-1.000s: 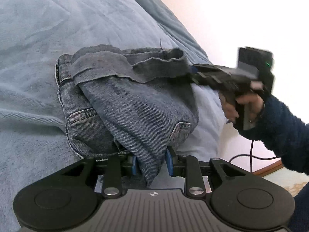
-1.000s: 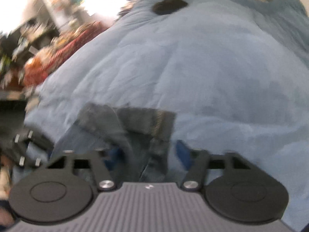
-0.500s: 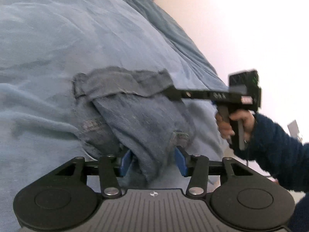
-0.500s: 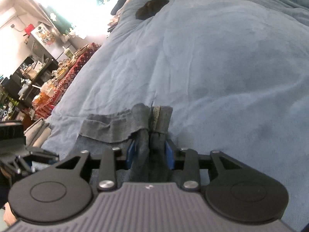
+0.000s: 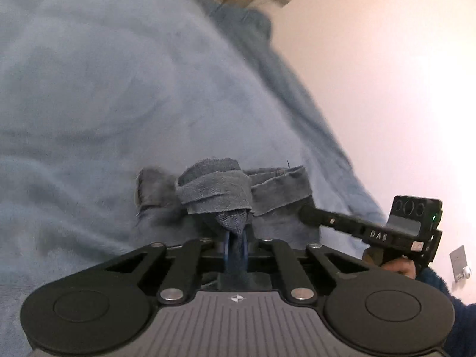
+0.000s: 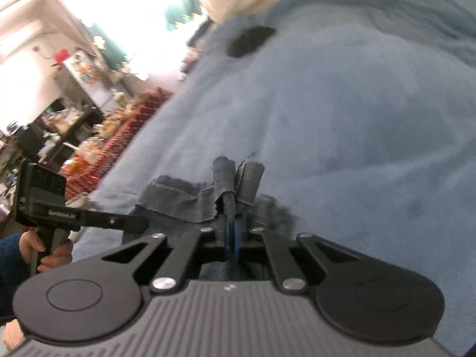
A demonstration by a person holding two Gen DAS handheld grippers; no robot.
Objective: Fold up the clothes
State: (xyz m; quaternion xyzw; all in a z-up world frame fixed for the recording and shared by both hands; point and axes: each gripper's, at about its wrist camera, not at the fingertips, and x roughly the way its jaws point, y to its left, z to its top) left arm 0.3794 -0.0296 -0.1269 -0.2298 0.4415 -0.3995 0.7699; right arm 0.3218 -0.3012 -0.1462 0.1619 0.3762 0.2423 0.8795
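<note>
A bed under a pale blue fleece blanket point(image 5: 119, 95) fills most of both views. A plain white wall point(image 5: 386, 89) runs along one side. Opposite, a bright window point(image 6: 125, 9) glares above cluttered shelves point(image 6: 59, 119) and a red patterned cloth point(image 6: 125, 131).
</note>
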